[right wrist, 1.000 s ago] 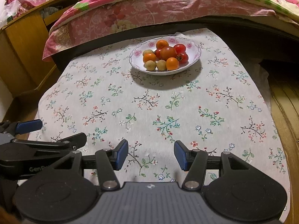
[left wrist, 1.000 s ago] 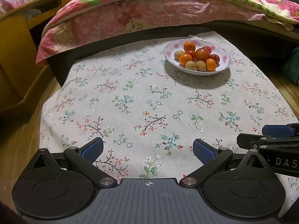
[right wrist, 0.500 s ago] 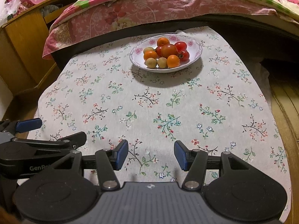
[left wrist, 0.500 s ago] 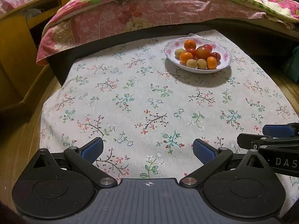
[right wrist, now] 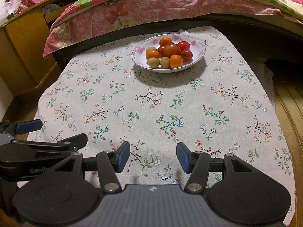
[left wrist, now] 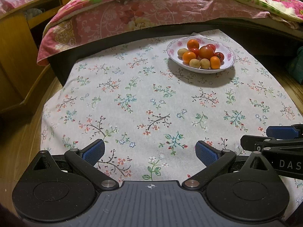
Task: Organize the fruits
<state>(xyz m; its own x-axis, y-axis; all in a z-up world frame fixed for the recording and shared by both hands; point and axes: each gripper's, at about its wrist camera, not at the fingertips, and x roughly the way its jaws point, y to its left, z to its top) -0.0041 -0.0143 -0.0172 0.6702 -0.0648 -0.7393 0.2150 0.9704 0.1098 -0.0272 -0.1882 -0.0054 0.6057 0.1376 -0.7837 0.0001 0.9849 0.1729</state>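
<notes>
Facing white floral-rimmed porcelain bowl (right wrist: 200,54) of orange, red, tan fruits (right wrist: 171,50) far across table (right wrist: 189,113); right tongs (right wrist: 153,157) better aligned than left tongs (left wrist: 149,151); both pairs apart, empty.

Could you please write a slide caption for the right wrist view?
Open right gripper faces a flowered plate of mixed fruit across a floral tablecloth.

Table (right wrist: 284,113), floral cloth (right wrist: 151,104), bowl (right wrist: 200,54) of fruit (right wrist: 171,51)
</notes>
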